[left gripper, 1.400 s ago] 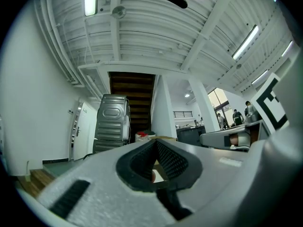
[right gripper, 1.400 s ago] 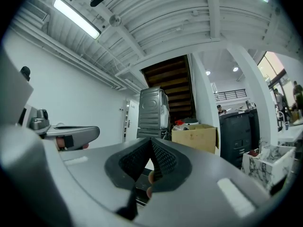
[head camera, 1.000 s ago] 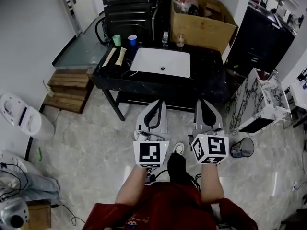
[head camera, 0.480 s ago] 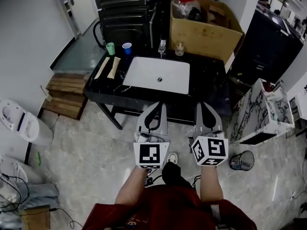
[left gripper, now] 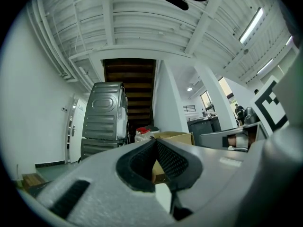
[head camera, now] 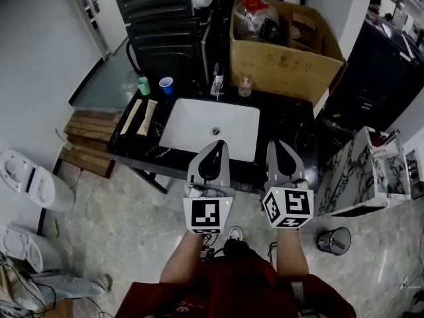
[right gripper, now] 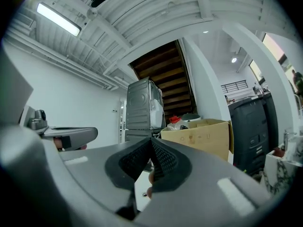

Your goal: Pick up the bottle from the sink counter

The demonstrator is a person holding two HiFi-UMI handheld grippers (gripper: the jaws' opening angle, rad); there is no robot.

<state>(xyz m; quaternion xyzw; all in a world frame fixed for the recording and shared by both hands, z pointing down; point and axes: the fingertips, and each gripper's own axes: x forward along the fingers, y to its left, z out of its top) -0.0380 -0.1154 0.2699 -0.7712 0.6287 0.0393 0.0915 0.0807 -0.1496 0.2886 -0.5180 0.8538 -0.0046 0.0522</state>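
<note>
We are closing in on the sink counter (head camera: 291,130) now, and both tools are travelling clenched: the left gripper (head camera: 214,144) is showing its jaws pressed together with nothing between them, and the right gripper (head camera: 274,144) is doing the same, tips meeting on empty air. The bottle (head camera: 245,86) is standing upright at the back of the counter in the upper middle of the frame, just right of the faucet (head camera: 216,81) and near the front of the cardboard box (head camera: 285,52). It is well apart from either tool, with the white basin (head camera: 212,124) lying between. By our judgement the right gripper is sitting on the better line, so we are wanting it to spread its jaws before it crosses the basin, not once it arrives. It should be going in level, bracketing the bottle's body from the front and keeping clear of the faucet on the left and the box behind. Then it should be squeezing gently and lifting straight up, since a small bottle is likely to tip if nudged. Against the view a second ago, the counter is sitting lower and larger in the frame. The gripper tips, which were over bare floor short of its front edge, are now overlapping that edge, and the box is filling more of the top of the frame.
</note>
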